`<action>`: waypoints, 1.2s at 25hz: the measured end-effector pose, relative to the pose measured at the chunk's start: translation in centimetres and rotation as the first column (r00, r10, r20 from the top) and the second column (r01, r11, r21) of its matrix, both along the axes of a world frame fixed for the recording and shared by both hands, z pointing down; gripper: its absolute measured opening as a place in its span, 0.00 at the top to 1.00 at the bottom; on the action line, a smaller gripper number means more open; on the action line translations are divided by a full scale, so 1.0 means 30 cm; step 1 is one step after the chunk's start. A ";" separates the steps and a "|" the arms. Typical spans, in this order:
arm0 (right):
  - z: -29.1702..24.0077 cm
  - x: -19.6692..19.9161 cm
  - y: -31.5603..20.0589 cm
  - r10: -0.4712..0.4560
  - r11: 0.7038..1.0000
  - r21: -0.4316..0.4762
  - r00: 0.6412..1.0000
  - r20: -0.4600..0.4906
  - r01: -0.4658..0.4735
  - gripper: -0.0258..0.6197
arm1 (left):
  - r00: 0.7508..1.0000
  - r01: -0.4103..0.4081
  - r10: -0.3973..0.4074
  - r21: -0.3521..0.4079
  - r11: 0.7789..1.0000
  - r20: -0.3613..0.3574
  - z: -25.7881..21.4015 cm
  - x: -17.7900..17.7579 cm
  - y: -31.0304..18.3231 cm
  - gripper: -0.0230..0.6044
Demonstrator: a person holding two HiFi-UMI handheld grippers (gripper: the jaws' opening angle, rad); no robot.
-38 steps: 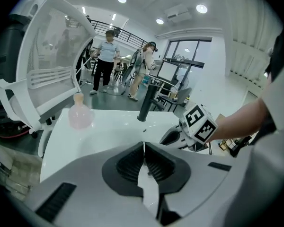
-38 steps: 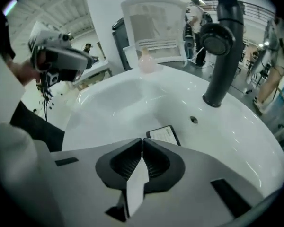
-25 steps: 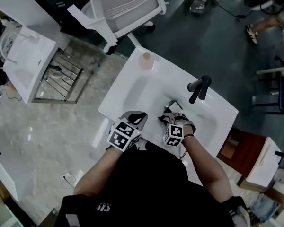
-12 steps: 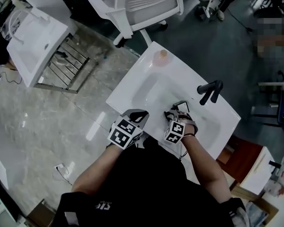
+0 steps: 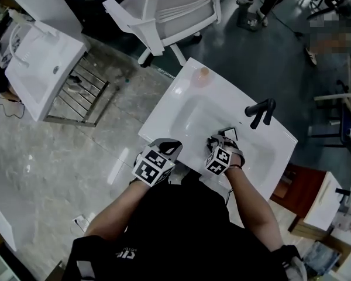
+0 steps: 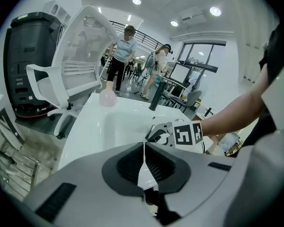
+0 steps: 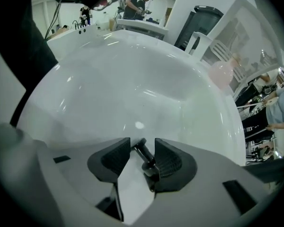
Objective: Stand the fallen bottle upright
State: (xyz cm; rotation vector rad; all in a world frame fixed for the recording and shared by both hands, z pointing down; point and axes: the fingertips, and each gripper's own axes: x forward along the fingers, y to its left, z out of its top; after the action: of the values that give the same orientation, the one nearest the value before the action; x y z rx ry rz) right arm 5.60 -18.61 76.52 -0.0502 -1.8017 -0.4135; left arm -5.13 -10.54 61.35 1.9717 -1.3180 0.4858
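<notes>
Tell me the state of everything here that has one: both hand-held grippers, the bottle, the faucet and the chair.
Left hand-held gripper: shut, jaws together, nothing in them.
Right hand-held gripper: open, jaws have just been opening, nothing gripped.
Pink bottle: upright on the far corner of the sink.
Faucet: no running water visible.
Chair: upright, nobody in it.

Nothing legible anywhere: no words, brands or numbers. Only black-and-white square code patterns, no letters, on left marker cube (image 5: 154, 164) and right marker cube (image 5: 220, 160), just below centre in head view. Small white print on black shirt (image 5: 127, 254) at 7 o'clock, too small to read.
</notes>
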 end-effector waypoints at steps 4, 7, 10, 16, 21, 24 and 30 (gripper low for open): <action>-0.013 0.102 -0.060 0.025 0.997 0.067 0.998 -0.056 -0.022 0.69 | 0.999 -0.034 0.034 0.020 0.999 0.004 -0.012 -0.021 -0.014 0.92; -0.009 0.133 -0.078 -0.012 0.995 0.101 0.995 -0.097 0.022 0.69 | 0.999 -0.045 0.045 0.025 0.999 0.007 -0.012 -0.037 -0.027 0.92; 0.009 0.103 -0.074 -0.104 0.986 0.119 0.987 -0.120 0.119 0.68 | 0.999 -0.044 0.044 0.028 0.999 0.002 -0.011 -0.053 -0.038 0.92; 0.063 0.018 -0.034 -0.304 0.942 0.087 0.933 -0.191 0.324 0.68 | 1.000 -0.018 0.018 0.021 1.000 -0.002 0.011 -0.089 -0.045 0.92; 0.132 0.033 -0.056 -0.334 0.932 0.043 0.901 -0.277 0.359 0.77 | 1.000 0.012 -0.012 -0.001 1.000 0.009 0.031 -0.131 -0.021 0.92; 0.129 0.011 -0.070 -0.314 0.938 0.061 0.912 -0.264 0.340 0.79 | 1.000 0.024 -0.024 -0.002 1.000 0.017 0.022 -0.158 -0.012 0.92; -0.004 -0.065 -0.100 -0.012 0.999 0.039 1.000 -0.020 0.013 0.82 | 1.000 0.011 -0.012 0.011 1.000 0.008 0.000 -0.171 0.000 0.92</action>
State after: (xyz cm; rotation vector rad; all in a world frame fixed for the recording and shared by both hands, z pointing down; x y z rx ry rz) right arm 3.64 -21.60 76.40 -0.0380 -1.7743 -0.4558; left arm -10.28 -10.53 61.35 1.9723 -1.3394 0.4827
